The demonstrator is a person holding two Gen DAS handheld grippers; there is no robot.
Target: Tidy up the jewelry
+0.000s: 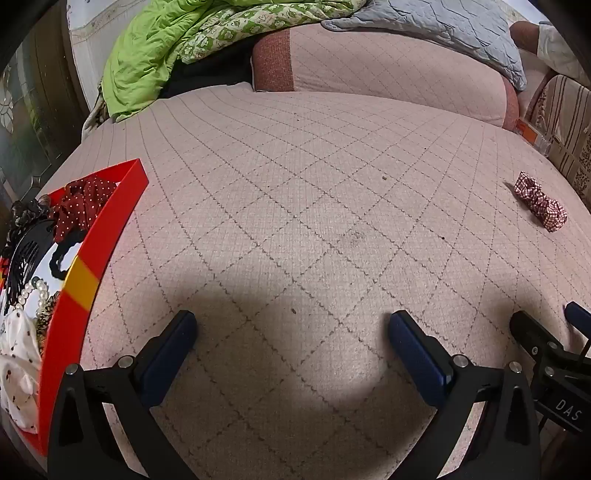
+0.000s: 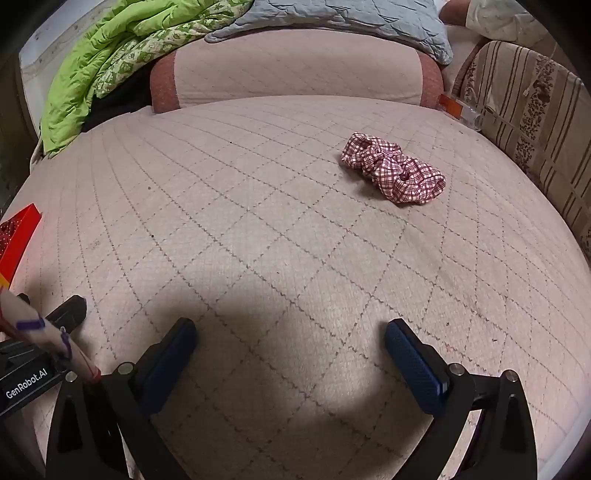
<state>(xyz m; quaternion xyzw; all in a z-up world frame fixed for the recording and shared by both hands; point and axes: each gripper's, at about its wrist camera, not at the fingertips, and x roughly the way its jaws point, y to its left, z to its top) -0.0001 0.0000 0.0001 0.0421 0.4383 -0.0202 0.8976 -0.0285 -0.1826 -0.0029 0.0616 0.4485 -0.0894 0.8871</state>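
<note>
So the biggest thing here is the quilted pink mattress [image 2: 258, 229], and most of its surface is left bare, so loads of room is given for moving around. Its far edge is blocked by a pink bolster [image 2: 295, 66], with a green blanket [image 2: 110, 48] and a grey quilt [image 2: 332, 14] piled behind. The right edge is lined by a striped cushion [image 2: 524, 122]. At the left edge a red box [image 1: 99, 258] is parked, packed with scrunchies, a black clip and pearls [image 1: 33, 295]. A checked scrunchie [image 2: 395, 170] is left alone toward the right. Both the left gripper [image 1: 291, 332] and the right gripper [image 2: 290, 339] are held spread wide, nothing between the jaws.
</note>
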